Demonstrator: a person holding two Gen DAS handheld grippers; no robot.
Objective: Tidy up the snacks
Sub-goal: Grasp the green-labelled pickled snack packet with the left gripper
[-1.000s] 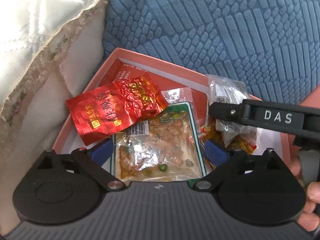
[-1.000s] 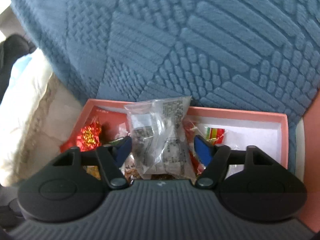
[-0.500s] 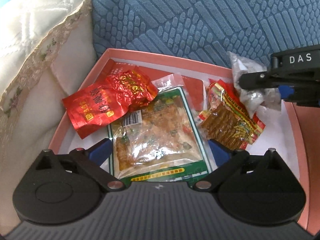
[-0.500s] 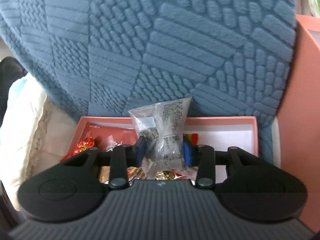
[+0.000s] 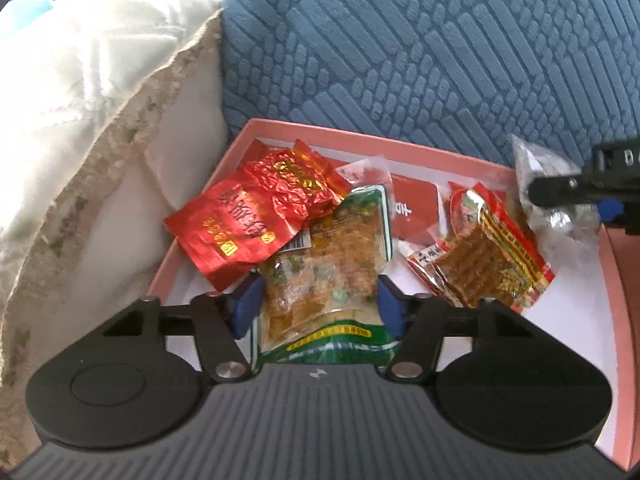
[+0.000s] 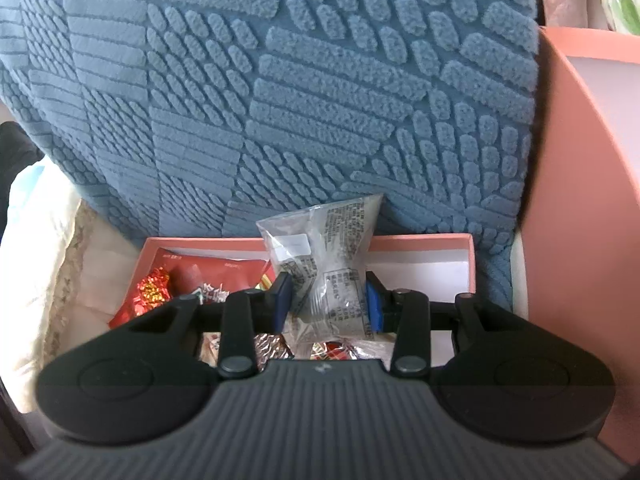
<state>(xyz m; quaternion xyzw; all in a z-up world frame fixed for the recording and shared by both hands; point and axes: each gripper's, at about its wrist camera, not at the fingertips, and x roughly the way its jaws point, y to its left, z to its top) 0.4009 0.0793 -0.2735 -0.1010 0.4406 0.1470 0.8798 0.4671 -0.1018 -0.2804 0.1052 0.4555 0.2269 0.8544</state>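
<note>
- Green-edged packet (image 5: pixel 326 276): clear pouch of orange-brown snack, pinched between the blue pads of the left gripper (image 5: pixel 318 306), which is clenched on its near part; the far end is overlapped by the red foil packet (image 5: pixel 256 220), ahead and to the left.
- Clear printed packet (image 6: pixel 326 276): clamped by the right gripper (image 6: pixel 326 304) and held upright above the box interior; seen from the left camera at far right (image 5: pixel 548 196).
- Yellow-and-red packet (image 5: pixel 484 256): lies loose ahead and right of the left gripper, near the held clear packet.
- Pink box (image 5: pixel 404 152): shallow, white-lined, holds all packets; backed by a blue cushion (image 5: pixel 420 52); cream quilt (image 5: pixel 80 100) to the left.
- Second pink box (image 6: pixel 580 200): stands right of the right gripper.
- Step judged in hand: both packets gripped for lifting out.
- Next move, judged: the green-edged packet must be drawn free from under the red foil without dragging it; the destination cannot be told.
</note>
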